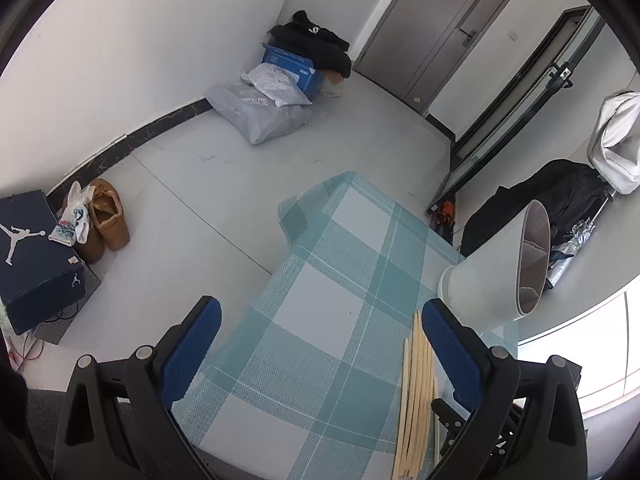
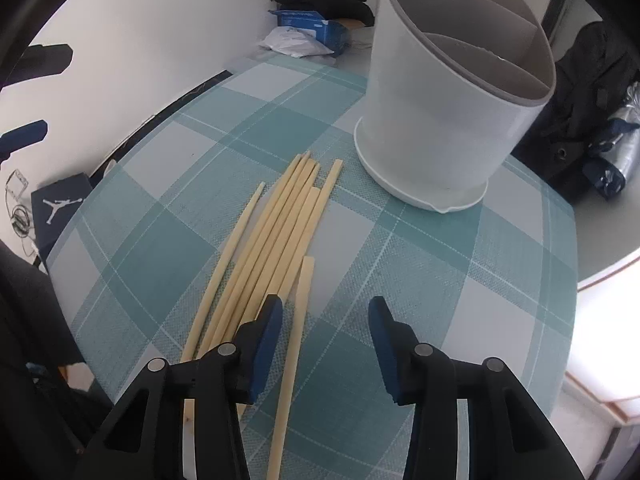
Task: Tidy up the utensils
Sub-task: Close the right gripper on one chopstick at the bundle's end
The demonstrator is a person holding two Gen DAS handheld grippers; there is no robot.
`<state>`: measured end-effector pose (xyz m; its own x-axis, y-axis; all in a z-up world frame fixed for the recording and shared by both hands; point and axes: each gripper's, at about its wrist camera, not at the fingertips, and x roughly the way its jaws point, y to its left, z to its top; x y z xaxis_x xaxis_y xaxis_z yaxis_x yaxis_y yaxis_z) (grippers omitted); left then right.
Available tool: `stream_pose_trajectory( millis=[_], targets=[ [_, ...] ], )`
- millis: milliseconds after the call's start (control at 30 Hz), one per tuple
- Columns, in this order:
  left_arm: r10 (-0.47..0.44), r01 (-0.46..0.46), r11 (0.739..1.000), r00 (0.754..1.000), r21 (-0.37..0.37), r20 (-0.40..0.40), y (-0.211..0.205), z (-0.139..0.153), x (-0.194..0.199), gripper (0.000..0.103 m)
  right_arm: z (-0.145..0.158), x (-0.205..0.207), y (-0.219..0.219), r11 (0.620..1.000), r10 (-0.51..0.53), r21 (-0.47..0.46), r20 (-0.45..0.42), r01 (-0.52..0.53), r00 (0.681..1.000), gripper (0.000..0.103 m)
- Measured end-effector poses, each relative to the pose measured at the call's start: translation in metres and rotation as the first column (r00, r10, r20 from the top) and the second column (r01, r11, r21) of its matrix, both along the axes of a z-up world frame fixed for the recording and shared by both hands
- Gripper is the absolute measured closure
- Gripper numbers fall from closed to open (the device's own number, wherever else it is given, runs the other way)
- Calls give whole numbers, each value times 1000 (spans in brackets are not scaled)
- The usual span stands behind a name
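We have the chopsticks [image 2: 272,236] lying flat in a loose fan on the counter [image 2: 400,300], their far ends aimed toward one o'clock at the white utensil holder [image 2: 452,120]. That layout suits us: the holder stands upright just beyond the tips, its divided compartments empty as far as we can see, so each stick need only be lifted and stood in a slot.

Our right gripper [image 2: 326,344] is low over the near ends of the sticks, its jaws partly apart. One chopstick, lying a little aside from the bundle, runs between the blue pads, close to the left pad [image 2: 267,350]; we cannot see either pad pressing on it, so we judge it not yet gripped. Taking the outlying stick first makes sense, since its neighbours would crowd the fingers.

Our left gripper [image 1: 320,344] hangs at the counter's edge with its jaws wide apart and nothing between them, clear of the work.

The right wrist view gives us the whole fan, the single stick between the jaws and the holder's inner dividers. The left wrist view shows only the near part of the bundle at five o'clock and the holder distorted at three o'clock, but it alone shows the floor beyond the counter with the shoe box [image 1: 36,256] at nine o'clock and the door [image 1: 436,28] at one o'clock.
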<state>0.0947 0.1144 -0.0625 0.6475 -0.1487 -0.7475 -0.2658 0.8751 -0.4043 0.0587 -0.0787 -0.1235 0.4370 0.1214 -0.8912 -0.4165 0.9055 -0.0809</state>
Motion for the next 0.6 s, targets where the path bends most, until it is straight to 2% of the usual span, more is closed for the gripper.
stream_pose_trajectory(
  millis=[33, 167, 333, 467, 600],
  targets=[
    [-7, 7, 1000, 1000, 7, 13, -1, 2, -1, 4, 0, 1, 2, 1000, 9, -1, 0, -9, 1000, 78],
    [-41, 38, 998, 998, 50, 48, -8, 6, -2, 4, 0, 4, 0, 1000, 13, -18, -18, -13, 1000, 79],
    [-55, 53, 997, 998, 50, 42, -9, 2, 0, 4, -3, 10, 6, 998, 23, -59, -29, -24, 999, 81],
    [-84, 84, 992, 996, 94, -2, -14, -4, 2, 4, -5, 18, 12, 997, 49, -55, -25, -51, 998, 85],
    [-124, 126, 987, 992, 100, -29, -18, -9, 4, 4, -6, 31, 16, 999, 49, -22, -44, -50, 998, 93]
  ],
)
